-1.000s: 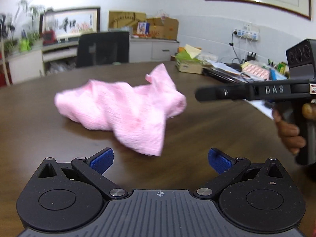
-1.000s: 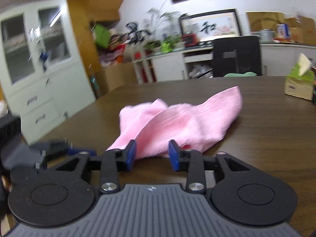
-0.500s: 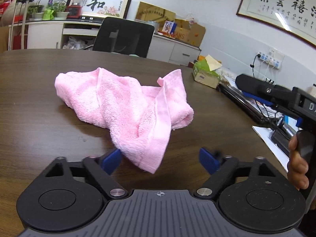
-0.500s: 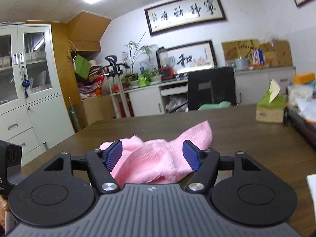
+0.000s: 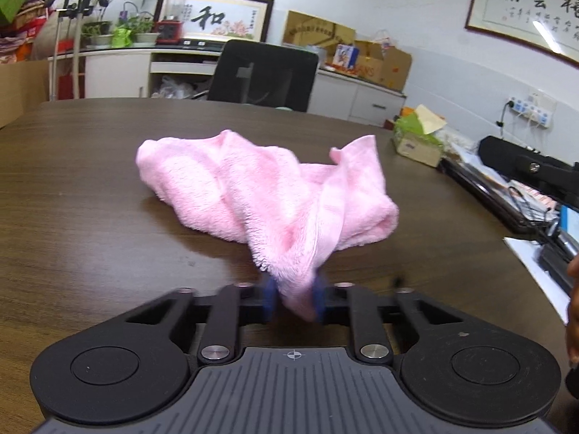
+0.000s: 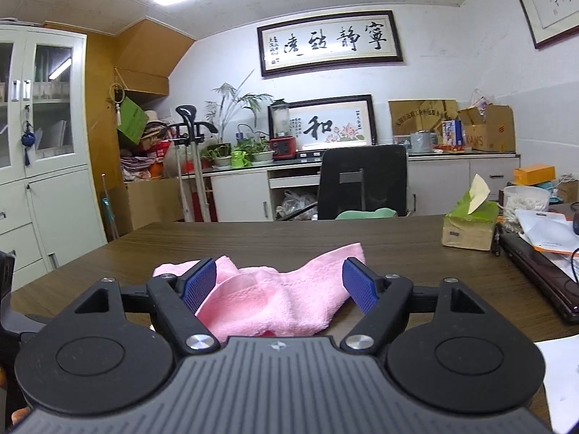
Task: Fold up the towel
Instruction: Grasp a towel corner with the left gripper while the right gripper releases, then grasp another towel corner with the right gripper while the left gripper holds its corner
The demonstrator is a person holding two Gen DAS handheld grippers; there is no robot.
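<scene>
Left wrist view: the pink towel [image 5: 267, 191] lies crumpled on the dark table [image 5: 72, 188], its near corner pinched between the blue pads of the left gripper [image 5: 294, 298], with one hemmed corner standing up on the far side. Beyond the towel, a chair [image 5: 264, 72] sits under a framed picture [image 5: 217, 18] reading "和". Right gripper [image 6: 280, 284] hangs just above the towel, fingers spread wide, touching nothing.

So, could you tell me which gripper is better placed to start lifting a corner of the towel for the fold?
Left. The left gripper is already shut on the pink towel's near corner, while the right gripper is open, gripping nothing.
</scene>
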